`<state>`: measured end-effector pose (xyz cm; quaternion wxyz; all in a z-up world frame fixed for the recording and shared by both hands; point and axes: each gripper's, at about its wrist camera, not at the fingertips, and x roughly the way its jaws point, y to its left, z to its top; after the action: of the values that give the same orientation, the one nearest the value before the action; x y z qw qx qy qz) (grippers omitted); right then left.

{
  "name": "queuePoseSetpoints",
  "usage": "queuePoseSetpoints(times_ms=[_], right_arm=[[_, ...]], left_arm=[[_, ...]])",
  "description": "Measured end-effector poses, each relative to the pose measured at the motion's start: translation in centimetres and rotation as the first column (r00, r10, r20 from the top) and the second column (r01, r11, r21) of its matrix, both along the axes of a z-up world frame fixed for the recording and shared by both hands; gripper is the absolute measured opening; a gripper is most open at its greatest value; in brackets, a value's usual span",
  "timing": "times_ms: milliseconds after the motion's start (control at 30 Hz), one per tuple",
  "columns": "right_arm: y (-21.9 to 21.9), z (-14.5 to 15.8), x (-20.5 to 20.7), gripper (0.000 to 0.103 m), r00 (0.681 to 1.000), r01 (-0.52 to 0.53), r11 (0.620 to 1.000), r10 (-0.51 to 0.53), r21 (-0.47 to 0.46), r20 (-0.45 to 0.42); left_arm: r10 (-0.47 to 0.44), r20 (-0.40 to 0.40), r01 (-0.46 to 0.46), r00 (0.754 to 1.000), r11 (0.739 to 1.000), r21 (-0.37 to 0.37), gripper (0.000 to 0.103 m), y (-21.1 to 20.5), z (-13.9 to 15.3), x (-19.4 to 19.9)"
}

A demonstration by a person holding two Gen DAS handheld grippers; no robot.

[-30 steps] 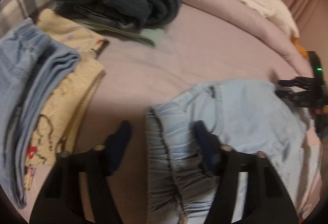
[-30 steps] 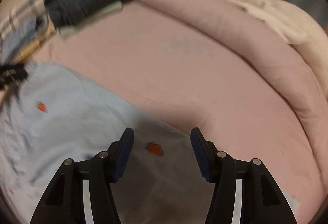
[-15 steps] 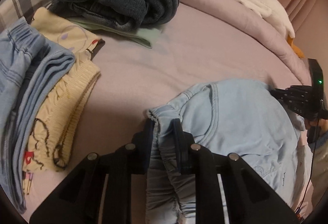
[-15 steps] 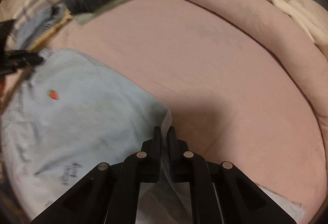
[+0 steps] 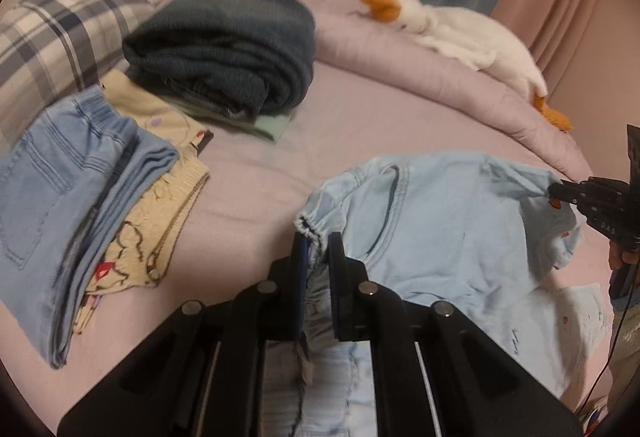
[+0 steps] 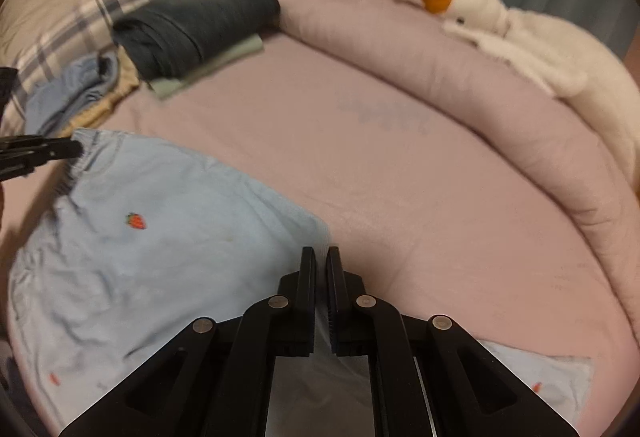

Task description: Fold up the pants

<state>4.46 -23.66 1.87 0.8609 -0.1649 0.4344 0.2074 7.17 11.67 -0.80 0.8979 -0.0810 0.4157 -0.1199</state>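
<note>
On the pink bed [image 6: 400, 173] lie the light blue pants [image 5: 440, 221]. Left gripper [image 5: 316, 249] fingers pinch the stretchy waistband; right gripper [image 6: 321, 265] fingers pinch the other edge.

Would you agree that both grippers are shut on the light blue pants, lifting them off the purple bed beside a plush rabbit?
Not quite: the plush toy is a white goose with an orange beak, as the right wrist view shows. Both the left gripper and the right gripper are indeed shut on the pants.

Matte black left gripper [image 5: 317, 249] with blue finger pads [image 5: 301, 257], silver screws, matching black right gripper [image 6: 321, 265], ridged pads, thin black cable [image 5: 618, 321]
</note>
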Motion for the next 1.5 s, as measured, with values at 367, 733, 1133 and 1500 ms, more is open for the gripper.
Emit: queuePoseSetpoints(times_ms=[367, 733, 1133, 1500], right_arm=[[-2.3, 4.9, -6.7, 0.006, 0.989, -0.052, 0.999, 0.049, 0.016, 0.138], [-2.6, -0.2, -17.0, 0.006, 0.994, -0.103, 0.994, 0.103, 0.021, 0.032], [-0.9, -6.9, -16.2, 0.006, 0.997, -0.053, 0.998, 0.050, -0.035, -0.061], [-1.1, -7.4, -16.2, 0.006, 0.998, -0.031, 0.999, 0.030, -0.009, -0.047]], left_arm=[[-0.012, 0.105, 0.010, 0.994, 1.000, 0.019, 0.009, 0.7, 0.9, -8.0], [0.240, -0.117, -0.250, 0.964, 0.965, -0.074, 0.012, 4.7, -6.2, -14.5], [0.185, -0.255, -0.295, 0.949, 0.802, -0.519, 0.033, 3.3, -5.8, -15.2], [0.207, -0.337, -0.357, 0.919, 0.800, -0.482, 0.010, 0.7, -6.2, -12.6]])
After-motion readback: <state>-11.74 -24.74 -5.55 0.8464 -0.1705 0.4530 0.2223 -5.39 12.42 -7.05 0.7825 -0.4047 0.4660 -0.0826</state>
